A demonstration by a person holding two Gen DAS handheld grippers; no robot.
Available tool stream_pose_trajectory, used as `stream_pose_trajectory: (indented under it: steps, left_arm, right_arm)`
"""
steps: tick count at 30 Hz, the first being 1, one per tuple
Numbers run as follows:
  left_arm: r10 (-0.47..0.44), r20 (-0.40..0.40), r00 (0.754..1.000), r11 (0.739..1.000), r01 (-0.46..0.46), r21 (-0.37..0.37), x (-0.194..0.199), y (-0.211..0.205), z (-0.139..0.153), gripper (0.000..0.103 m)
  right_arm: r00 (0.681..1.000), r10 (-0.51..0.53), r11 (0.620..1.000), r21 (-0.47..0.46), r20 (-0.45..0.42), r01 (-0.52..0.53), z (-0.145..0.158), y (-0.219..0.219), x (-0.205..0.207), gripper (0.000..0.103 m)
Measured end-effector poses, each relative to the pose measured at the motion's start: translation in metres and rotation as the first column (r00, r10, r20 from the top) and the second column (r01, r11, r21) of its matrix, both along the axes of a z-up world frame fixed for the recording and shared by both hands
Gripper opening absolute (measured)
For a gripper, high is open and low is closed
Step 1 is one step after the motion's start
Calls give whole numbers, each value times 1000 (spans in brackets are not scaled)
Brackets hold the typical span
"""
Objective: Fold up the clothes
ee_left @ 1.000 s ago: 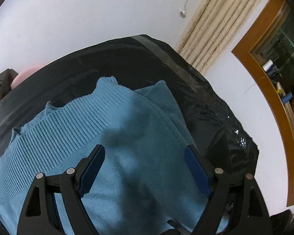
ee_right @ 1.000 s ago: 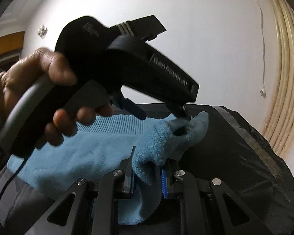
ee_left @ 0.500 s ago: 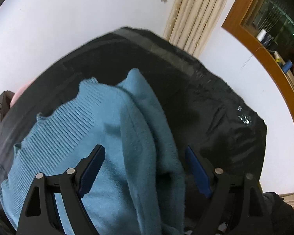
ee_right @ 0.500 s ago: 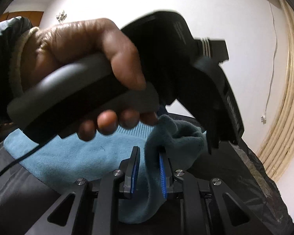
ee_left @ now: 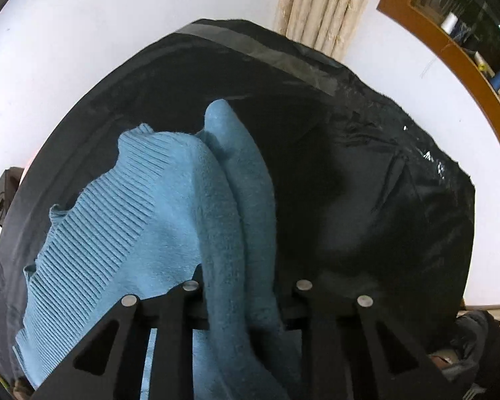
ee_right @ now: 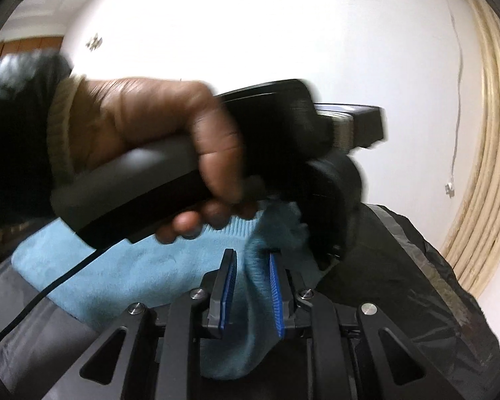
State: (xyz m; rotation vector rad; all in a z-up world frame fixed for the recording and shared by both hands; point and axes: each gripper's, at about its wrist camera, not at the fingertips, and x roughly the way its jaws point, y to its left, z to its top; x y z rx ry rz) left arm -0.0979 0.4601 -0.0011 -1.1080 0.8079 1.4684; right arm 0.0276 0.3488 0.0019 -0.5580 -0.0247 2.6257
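A second ago the left gripper (ee_left: 243, 286) stood wide above the flat blue sweater (ee_left: 143, 220), both blue pads showing; half a second ago a ridge of fleece had risen between those pads; now the linkage has drawn in and the raised fold runs straight through it, the pads themselves hidden by cloth, so it reads as clamped on the sweater. The right gripper (ee_right: 251, 286) has held a gathered edge of the same sweater throughout; its blue pads look a little further apart than a second ago, yet the fabric fills the gap between them and drapes down below, so it grips the cloth too. The sweater lies on the bench (ee_left: 366, 200), which is covered in black sheeting, its ribbed hem (ee_left: 93, 233) to the left and the lifted fold near the middle. With both grippers on the garment, my judgement is that a fold is under way, the pinched part being carried over the flat body. The left hand (ee_right: 156, 133) wraps the left gripper's grey handle in the right wrist view, motion-blurred. White lettering showed on that gripper's housing a second ago; now blur and angle leave nothing readable, and the sweater shows no label.
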Motion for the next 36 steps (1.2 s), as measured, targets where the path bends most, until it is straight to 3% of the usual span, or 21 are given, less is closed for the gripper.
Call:
stream_pose_trajectory:
  steps: [1,3,4,8,13,17,18,27,36]
  left_arm:
    - [12,9,1000,1000,-12,14,-4,-3,2,24]
    - [36,25,999,998,-37,41,-11,-12,7,23]
    - [47,32,998,997,-49,54,-14,-17,10,23]
    - [110,61,992,986,-116,118,-29,-40,24,23]
    - [195,87,977,959,-208,191,-51,-84,44,23]
    - [261,96,961,929,-277,244,-67,-124,60,23]
    - [277,99,956,921,-294,258,-70,-134,64,23]
    - [423,109,899,836,-434,336,-104,-244,75,23]
    - [581,122,805,711,-575,405,-103,-371,49,23]
  right_arm:
    - [1000,-9,1000,-8,-18,9,1,3,4,33]
    - [998,-28,999,-25,-54,27,3,9,11,93]
    - [996,-46,999,-29,-73,44,4,12,15,95]
    - [993,-76,996,-57,-95,71,6,24,17,95]
    - [996,22,999,-26,-92,-25,2,9,17,95]
    - [995,51,997,-54,-84,-55,-3,23,12,95]
    - [995,52,996,-65,-83,-57,4,8,12,95]
    - [996,80,992,-90,-38,-83,8,0,-5,95]
    - [989,147,979,-148,18,-143,3,-19,-42,95]
